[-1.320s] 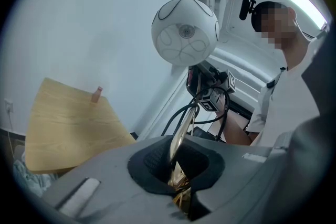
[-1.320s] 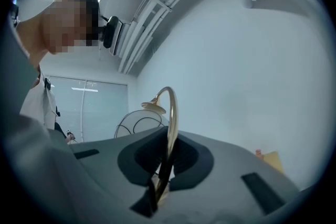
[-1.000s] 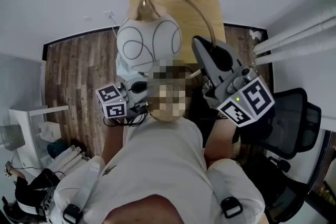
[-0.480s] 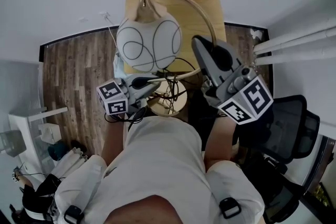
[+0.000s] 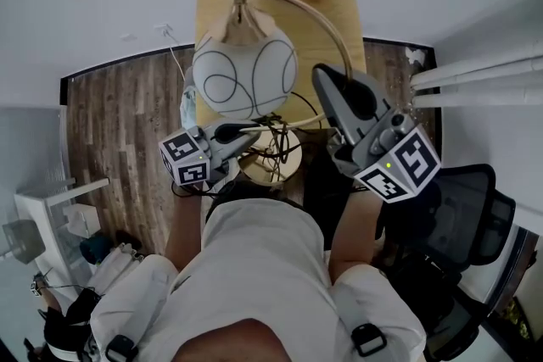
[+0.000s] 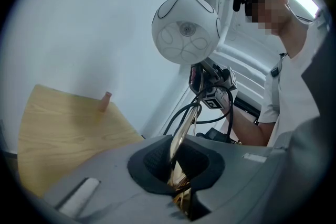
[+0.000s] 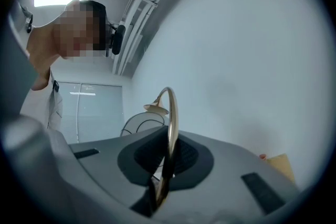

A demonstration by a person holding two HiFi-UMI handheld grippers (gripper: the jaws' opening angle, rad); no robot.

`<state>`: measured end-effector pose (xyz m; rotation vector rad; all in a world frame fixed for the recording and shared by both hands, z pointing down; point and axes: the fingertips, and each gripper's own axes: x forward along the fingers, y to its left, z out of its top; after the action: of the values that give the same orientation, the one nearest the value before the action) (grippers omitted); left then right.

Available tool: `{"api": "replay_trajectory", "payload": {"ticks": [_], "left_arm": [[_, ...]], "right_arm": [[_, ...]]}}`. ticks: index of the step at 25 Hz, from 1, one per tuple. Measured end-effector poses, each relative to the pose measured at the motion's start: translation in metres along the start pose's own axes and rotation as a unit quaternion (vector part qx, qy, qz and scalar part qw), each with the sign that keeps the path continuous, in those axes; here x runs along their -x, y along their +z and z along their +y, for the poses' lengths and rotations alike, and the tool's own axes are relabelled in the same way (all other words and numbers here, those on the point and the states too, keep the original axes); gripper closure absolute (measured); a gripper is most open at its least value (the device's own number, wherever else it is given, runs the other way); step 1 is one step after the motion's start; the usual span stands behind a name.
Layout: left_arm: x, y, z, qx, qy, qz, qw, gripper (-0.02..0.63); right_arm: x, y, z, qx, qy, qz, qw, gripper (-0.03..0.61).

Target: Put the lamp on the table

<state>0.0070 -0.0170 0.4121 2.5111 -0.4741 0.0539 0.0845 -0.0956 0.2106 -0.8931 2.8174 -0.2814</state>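
- The left gripper [image 6: 177,178] was shut narrow on the lamp's [image 5: 244,80] brass stem [image 6: 181,134], low down and just above the round base [image 5: 271,161].
- The right gripper [image 7: 165,165] was pinched on the same stem higher up, on the right side of its arc.
- In each gripper view the stem ran upright between the pads.
- The globe [image 6: 186,29] hung from the arc's far-left end, left of the right gripper.
- The lamp was carried by both grippers, with the wooden table [image 5: 339,0] on the far side, partly behind the globe.

Soft, even white light fills all 3 views. Both gripper views bend and darken toward round edges; a ceiling strip light [image 7: 56,0] glares, close parts blurred.
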Motion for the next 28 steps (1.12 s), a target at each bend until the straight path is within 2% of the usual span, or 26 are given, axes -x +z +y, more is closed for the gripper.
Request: {"api": "replay_trajectory", "payload": {"ticks": [3,15,28], "left_arm": [[-0.012,0.004,0.021,0.001,-0.003,0.005,1.0,0.603],[-0.026,0.006,0.047,-0.011,-0.004,0.006,0.9999,0.603],[-0.049,0.006,0.107,-0.008,-0.001,0.01,0.9999,0.603]], "right_arm": [[-0.01,-0.007,-0.023,-0.003,-0.005,0.006,1.0,0.577],[-0.018,-0.013,-0.043,0.007,-0.009,0.014,1.0,0.577],[-0.048,-0.039,-0.092,0.002,-0.009,0.032,0.999,0.577]]}}
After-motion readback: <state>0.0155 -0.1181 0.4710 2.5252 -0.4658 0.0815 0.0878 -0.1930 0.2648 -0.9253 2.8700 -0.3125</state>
